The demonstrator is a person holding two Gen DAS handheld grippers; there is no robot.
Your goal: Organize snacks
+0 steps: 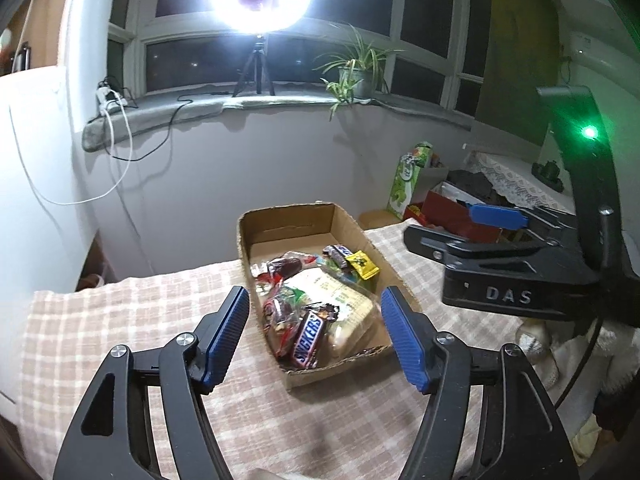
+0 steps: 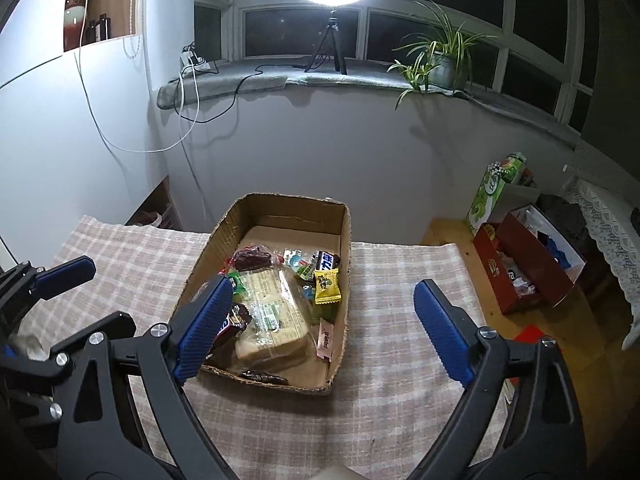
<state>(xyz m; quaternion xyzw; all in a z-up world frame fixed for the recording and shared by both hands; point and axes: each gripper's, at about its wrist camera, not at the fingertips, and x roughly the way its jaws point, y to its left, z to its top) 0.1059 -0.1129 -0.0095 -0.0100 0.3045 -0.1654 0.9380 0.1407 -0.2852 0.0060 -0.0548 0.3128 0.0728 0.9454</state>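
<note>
An open cardboard box [image 1: 280,220] [image 2: 280,208] stands on a checked tablecloth and holds several wrapped snacks. Among them are a Snickers bar [image 1: 308,340], a clear bag of sliced bread [image 2: 276,320], a yellow candy packet [image 1: 362,265] [image 2: 327,286] and dark red wrapped sweets [image 2: 252,258]. My left gripper [image 1: 314,336] hangs open above the box's near end, nothing between its blue pads. My right gripper [image 2: 320,328] is open wide over the box's near right part, also empty. Each gripper shows at the edge of the other's view, my right gripper [image 1: 496,216] and my left gripper [image 2: 64,274].
The checked tablecloth [image 2: 400,320] covers the table around the box. On the floor to the right stand a red box [image 2: 532,264] of odds and ends and a green carton [image 2: 492,192]. A ring light on a tripod [image 2: 328,40] and a potted plant [image 2: 440,64] sit on the windowsill.
</note>
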